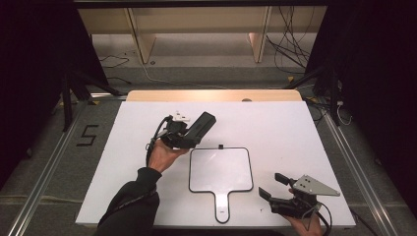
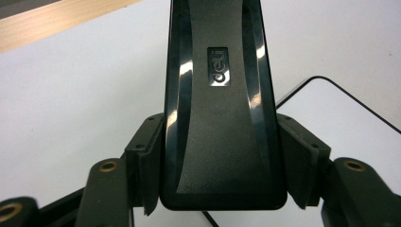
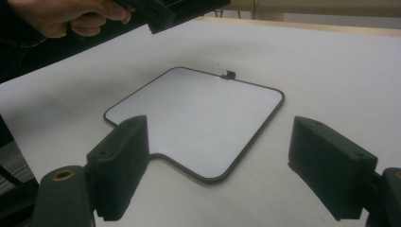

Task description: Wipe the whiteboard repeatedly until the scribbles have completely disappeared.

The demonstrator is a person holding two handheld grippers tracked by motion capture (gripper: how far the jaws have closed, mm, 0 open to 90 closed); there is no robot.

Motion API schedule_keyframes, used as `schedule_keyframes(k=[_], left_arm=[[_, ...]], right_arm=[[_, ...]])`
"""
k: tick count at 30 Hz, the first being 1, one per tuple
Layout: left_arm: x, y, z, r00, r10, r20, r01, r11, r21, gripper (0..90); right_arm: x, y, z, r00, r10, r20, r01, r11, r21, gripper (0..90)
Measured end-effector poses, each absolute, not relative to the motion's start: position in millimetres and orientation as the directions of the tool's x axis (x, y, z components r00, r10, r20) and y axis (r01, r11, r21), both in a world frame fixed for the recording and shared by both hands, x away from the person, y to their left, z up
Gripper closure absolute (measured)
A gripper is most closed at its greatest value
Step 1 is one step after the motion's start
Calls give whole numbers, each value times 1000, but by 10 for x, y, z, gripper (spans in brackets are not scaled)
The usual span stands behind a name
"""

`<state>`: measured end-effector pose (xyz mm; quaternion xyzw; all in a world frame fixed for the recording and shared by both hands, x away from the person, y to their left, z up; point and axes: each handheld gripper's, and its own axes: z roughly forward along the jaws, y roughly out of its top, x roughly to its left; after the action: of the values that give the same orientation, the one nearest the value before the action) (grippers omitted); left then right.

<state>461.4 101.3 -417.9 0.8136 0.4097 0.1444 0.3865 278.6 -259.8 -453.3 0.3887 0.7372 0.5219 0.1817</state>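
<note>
Between the left gripper's (image 1: 189, 132) clamped fingers, a glossy black eraser (image 2: 220, 109) with silver logo; right gripper (image 1: 275, 186) fingers wide.

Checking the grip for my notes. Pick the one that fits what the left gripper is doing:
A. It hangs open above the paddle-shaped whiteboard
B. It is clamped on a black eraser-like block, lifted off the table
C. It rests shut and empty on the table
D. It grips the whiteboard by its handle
B: the left gripper has both pads pressed on the sides of the black block, held above the table beside the whiteboard.
</note>
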Motion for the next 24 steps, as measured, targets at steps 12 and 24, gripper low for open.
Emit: schedule_keyframes(k=[12,24], left_arm=[[4806,862,-4135,629,775,-70,547,-376,748,406],[5050,698,-4163,625,777,-74,556,-376,741,406]], right_arm=[[2790,-2594,-4532,-635,760,140,383,152,911,220],[2790,-2601,-4535,-634,760,144,387,151,910,220]])
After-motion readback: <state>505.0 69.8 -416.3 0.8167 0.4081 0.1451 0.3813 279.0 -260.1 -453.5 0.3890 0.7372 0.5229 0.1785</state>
